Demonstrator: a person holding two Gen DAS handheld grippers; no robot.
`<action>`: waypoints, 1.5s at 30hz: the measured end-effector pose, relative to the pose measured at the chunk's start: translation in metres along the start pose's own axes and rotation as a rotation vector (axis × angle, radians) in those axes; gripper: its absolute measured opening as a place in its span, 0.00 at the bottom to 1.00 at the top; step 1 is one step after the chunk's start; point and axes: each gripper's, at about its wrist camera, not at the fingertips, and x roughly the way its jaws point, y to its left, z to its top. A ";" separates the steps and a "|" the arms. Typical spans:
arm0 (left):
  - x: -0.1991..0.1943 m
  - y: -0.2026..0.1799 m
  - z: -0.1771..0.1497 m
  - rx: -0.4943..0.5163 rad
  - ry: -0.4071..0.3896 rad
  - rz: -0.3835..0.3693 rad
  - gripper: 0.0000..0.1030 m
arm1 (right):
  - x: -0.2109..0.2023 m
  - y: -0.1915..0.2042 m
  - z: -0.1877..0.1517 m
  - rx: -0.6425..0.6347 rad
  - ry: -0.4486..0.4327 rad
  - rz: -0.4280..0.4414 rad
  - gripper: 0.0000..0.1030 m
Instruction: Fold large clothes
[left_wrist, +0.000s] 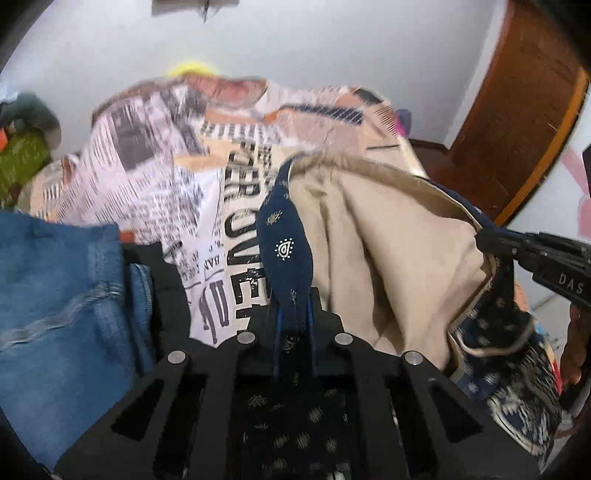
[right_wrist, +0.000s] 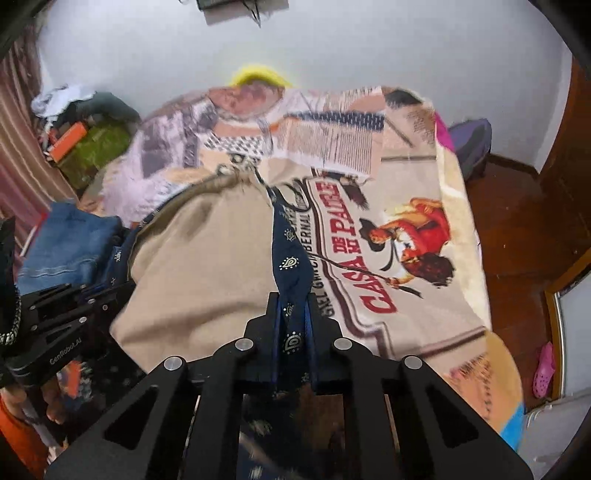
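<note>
A large garment, navy paisley outside (left_wrist: 284, 236) with a beige lining (left_wrist: 399, 258), hangs between my two grippers above the bed. My left gripper (left_wrist: 293, 314) is shut on its navy edge. My right gripper (right_wrist: 293, 314) is shut on another part of the navy edge (right_wrist: 290, 258), with the beige lining (right_wrist: 199, 266) spread to its left. The right gripper also shows in the left wrist view (left_wrist: 495, 240), pinching the hem. The left gripper shows at the left of the right wrist view (right_wrist: 107, 295).
A bed with a newspaper and poster print cover (right_wrist: 406, 206) lies below. Folded blue jeans (left_wrist: 55, 295) sit at its left. A clutter pile (right_wrist: 88, 140) is at the far left, a wooden door (left_wrist: 517, 110) at the right, pink shoes (right_wrist: 545, 369) on the floor.
</note>
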 end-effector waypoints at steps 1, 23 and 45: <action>-0.016 -0.006 -0.003 0.023 -0.022 0.003 0.10 | -0.010 0.002 -0.002 -0.012 -0.012 0.001 0.10; -0.130 -0.017 -0.149 0.046 -0.017 -0.077 0.10 | -0.133 0.007 -0.145 -0.031 -0.106 -0.027 0.09; -0.105 -0.003 -0.166 0.087 0.030 0.033 0.50 | -0.128 0.003 -0.173 -0.080 -0.015 -0.062 0.36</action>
